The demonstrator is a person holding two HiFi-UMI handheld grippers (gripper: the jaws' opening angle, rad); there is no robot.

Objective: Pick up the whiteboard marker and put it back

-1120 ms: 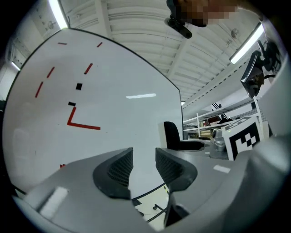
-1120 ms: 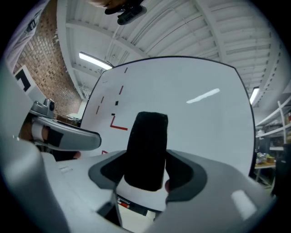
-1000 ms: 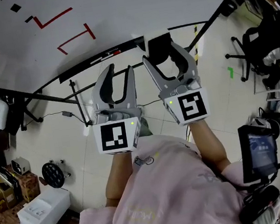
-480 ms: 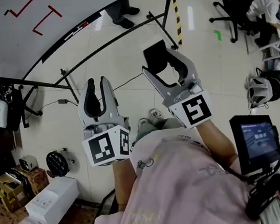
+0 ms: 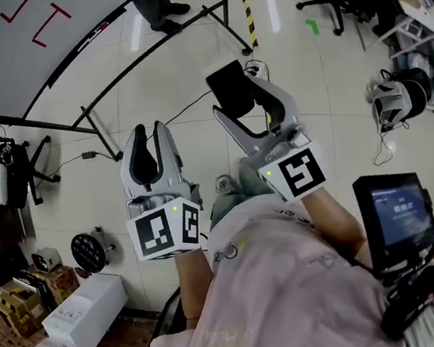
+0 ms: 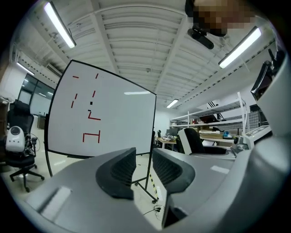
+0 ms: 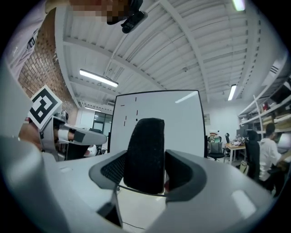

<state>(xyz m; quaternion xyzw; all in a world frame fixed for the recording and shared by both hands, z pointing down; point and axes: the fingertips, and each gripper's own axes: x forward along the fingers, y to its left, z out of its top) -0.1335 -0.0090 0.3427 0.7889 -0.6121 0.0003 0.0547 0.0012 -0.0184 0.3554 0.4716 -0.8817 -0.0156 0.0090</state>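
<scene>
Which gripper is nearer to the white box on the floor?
Left. The left gripper hangs above-right of the white box; the right gripper, closing on a black block, is farther right.

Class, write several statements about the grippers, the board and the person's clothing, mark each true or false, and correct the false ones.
1. The right gripper holds a black block between its jaws. True.
2. The left gripper holds a marker. False: nothing is between its jaws, which stand a narrow gap apart.
3. The whiteboard has red marks on it. True.
4. The person's top is black. False: it is pink.
</scene>
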